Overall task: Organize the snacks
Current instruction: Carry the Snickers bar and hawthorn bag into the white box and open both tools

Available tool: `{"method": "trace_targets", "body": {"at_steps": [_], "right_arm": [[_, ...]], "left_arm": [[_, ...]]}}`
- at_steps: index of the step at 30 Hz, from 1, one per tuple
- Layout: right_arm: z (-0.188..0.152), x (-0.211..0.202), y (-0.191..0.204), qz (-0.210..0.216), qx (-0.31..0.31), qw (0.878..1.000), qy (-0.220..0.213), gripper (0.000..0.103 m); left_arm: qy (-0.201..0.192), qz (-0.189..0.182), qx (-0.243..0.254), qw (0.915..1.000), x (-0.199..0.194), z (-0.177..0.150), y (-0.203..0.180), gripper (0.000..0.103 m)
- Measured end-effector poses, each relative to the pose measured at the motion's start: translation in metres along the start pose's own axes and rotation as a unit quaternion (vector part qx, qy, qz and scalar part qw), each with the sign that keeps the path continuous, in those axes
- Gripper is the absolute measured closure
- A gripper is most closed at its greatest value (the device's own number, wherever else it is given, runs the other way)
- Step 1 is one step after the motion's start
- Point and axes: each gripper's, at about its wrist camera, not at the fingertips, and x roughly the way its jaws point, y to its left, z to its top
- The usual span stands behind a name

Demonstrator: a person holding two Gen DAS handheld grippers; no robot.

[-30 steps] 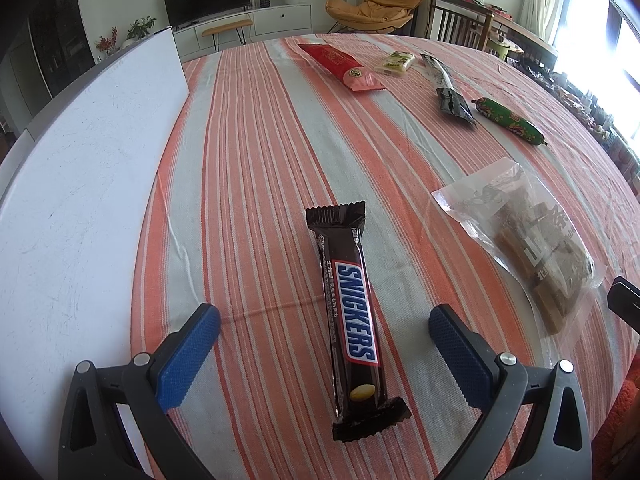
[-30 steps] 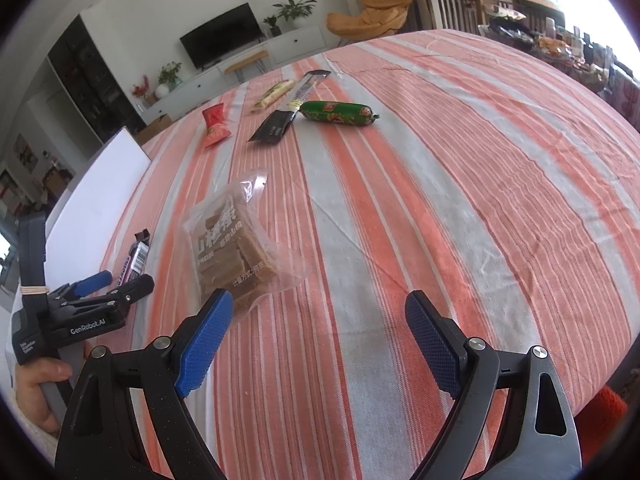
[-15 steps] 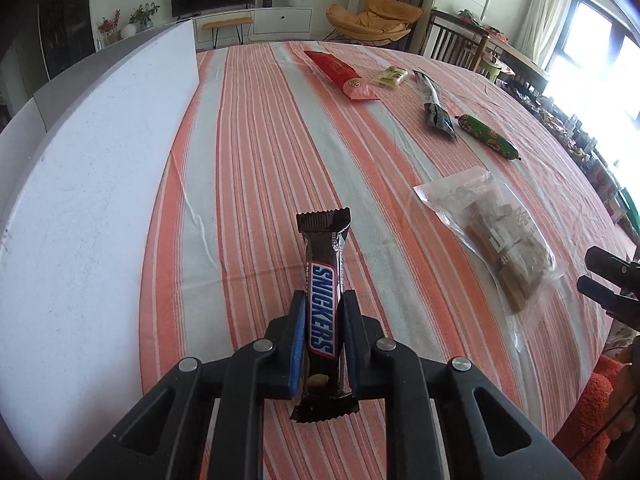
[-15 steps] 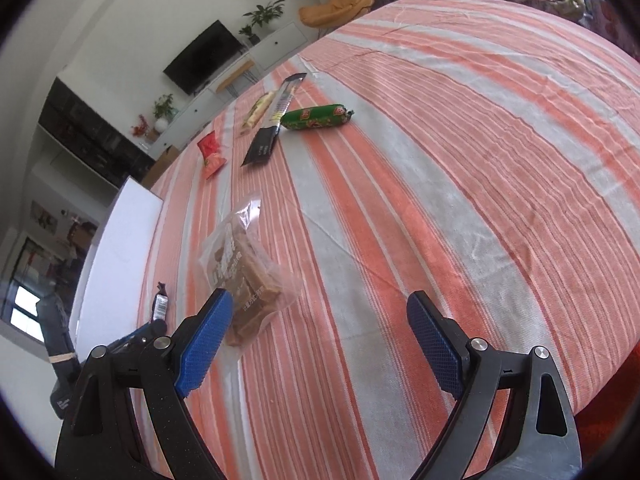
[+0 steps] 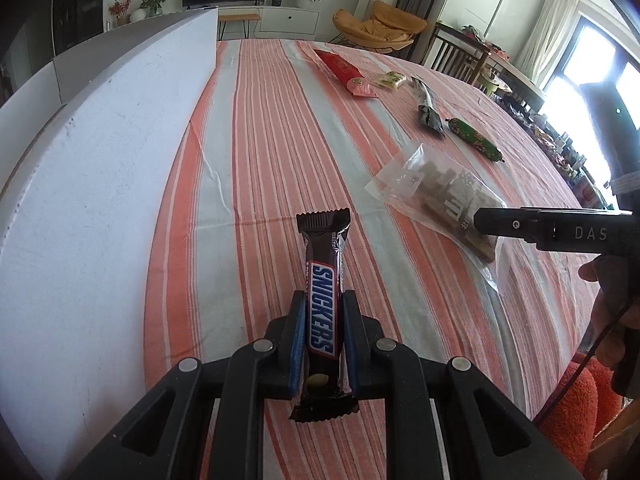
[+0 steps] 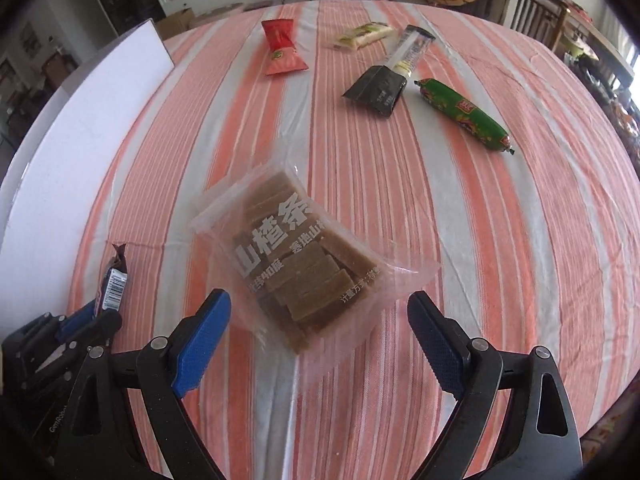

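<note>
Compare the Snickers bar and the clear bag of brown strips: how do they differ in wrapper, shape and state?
The Snickers bar has an opaque dark wrapper; the clear bag shows its brown strips. The bar is long and narrow; the bag is broad and flat. The left gripper clamps the bar; the bag lies ungripped between the right gripper's open jaws. Both are sealed snacks.

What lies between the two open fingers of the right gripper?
In the right wrist view, the near end of the clear bag of brown snack bars lies between the right gripper fingers, which do not touch it.
</note>
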Motion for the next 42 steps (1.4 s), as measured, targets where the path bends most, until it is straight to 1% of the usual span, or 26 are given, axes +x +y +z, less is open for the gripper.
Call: {"method": "trace_targets", "body": {"at_steps": [3,5,8,9,10,11,13,14,15,16,18,21,24,25,27,29,31,32,33,35,37,38,39,40,41,42], "right_arm": [[0.014,-0.011,0.008,-0.009,-0.08,0.997,0.0,0.011],[0.019,-0.006,0.026,-0.023,-0.159,0.987,0.007,0.011],[0.02,0.02,0.045,-0.027,-0.242,0.968,0.054,0.011],[0.018,0.031,0.049,-0.021,-0.254,0.964,0.077,0.01],[0.018,0.037,0.05,-0.016,-0.258,0.963,0.078,0.007],[0.023,0.038,0.046,-0.005,-0.246,0.967,0.069,0.008],[0.03,0.045,0.031,0.019,-0.179,0.98,0.08,0.015],[0.03,0.041,0.025,0.017,-0.161,0.985,0.064,0.025],[0.029,0.036,0.018,0.005,-0.143,0.988,0.052,0.048],[0.03,0.031,0.009,0.018,-0.109,0.992,0.054,0.052],[0.024,0.017,-0.013,0.057,-0.041,0.996,0.049,0.052],[0.009,-0.005,-0.035,0.095,0.008,0.995,0.027,0.052],[-0.001,-0.034,-0.048,0.129,0.047,0.99,0.002,0.052],[-0.001,-0.045,-0.046,0.139,0.05,0.989,-0.008,0.052],[0.005,-0.071,-0.025,0.173,0.047,0.983,-0.028,0.052],[0.02,-0.097,0.007,0.218,0.031,0.974,-0.046,0.052],[0.034,-0.119,0.047,0.259,0.003,0.964,-0.06,0.052],[0.039,-0.128,0.066,0.278,-0.009,0.958,-0.065,0.052],[0.047,-0.131,0.097,0.299,-0.024,0.952,-0.068,0.052],[0.058,-0.14,0.14,0.328,-0.046,0.941,-0.07,0.052],[0.07,-0.139,0.183,0.335,-0.067,0.937,-0.079,0.05],[0.076,-0.136,0.204,0.335,-0.074,0.935,-0.089,0.045],[0.081,-0.132,0.22,0.329,-0.079,0.936,-0.099,0.029],[0.086,-0.128,0.235,0.315,-0.085,0.939,-0.107,0.015],[0.09,-0.124,0.246,0.295,-0.091,0.944,-0.114,0.015],[0.092,-0.121,0.251,0.284,-0.093,0.947,-0.122,0.016]], "left_arm": [[0.002,-0.013,-0.007,0.9999,-0.001,-0.001,-0.002,0.086],[0.002,-0.015,-0.007,0.9999,-0.003,0.0,-0.004,0.086],[0.001,-0.022,-0.014,0.9997,-0.01,0.0,-0.002,0.086],[0.0,-0.023,-0.014,0.9996,-0.013,0.0,-0.002,0.086],[-0.001,-0.025,-0.014,0.9996,-0.016,0.001,-0.002,0.086],[-0.002,-0.027,-0.013,0.9996,-0.02,0.0,-0.003,0.086],[-0.005,-0.032,-0.008,0.9994,-0.027,-0.001,-0.005,0.086],[-0.007,-0.034,-0.005,0.9994,-0.03,-0.002,-0.008,0.086],[-0.008,-0.037,-0.002,0.9993,-0.032,-0.003,-0.01,0.086],[-0.008,-0.042,0.0,0.9991,-0.035,-0.004,-0.013,0.086],[-0.01,-0.055,0.002,0.9985,-0.04,-0.003,-0.018,0.086],[-0.017,-0.08,-0.001,0.9966,-0.054,0.0,-0.026,0.086],[-0.029,-0.123,-0.019,0.9918,-0.081,0.007,-0.027,0.086],[-0.038,-0.135,-0.026,0.9898,-0.092,0.01,-0.024,0.086],[-0.061,-0.145,-0.041,0.9866,-0.119,0.018,-0.012,0.086],[-0.089,-0.14,-0.06,0.9844,-0.147,0.025,0.009,0.086],[-0.116,-0.115,-0.079,0.9834,-0.175,0.032,0.039,0.086],[-0.129,-0.093,-0.088,0.9833,-0.187,0.036,0.054,0.086],[-0.141,-0.068,-0.097,0.9829,-0.199,0.038,0.072,0.086],[-0.159,-0.011,-0.117,0.9802,-0.217,0.039,0.108,0.086],[-0.161,0.053,-0.133,0.9766,-0.223,0.038,0.141,0.086],[-0.161,0.098,-0.137,0.9724,-0.222,0.036,0.157,0.077],[-0.158,0.144,-0.14,0.9668,-0.214,0.034,0.172,0.048],[-0.154,0.185,-0.147,0.9594,-0.208,0.031,0.186,0.03],[-0.155,0.209,-0.156,0.953,-0.202,0.026,0.199,0.012],[-0.156,0.219,-0.158,0.9502,-0.199,0.02,0.209,0.011]]}}
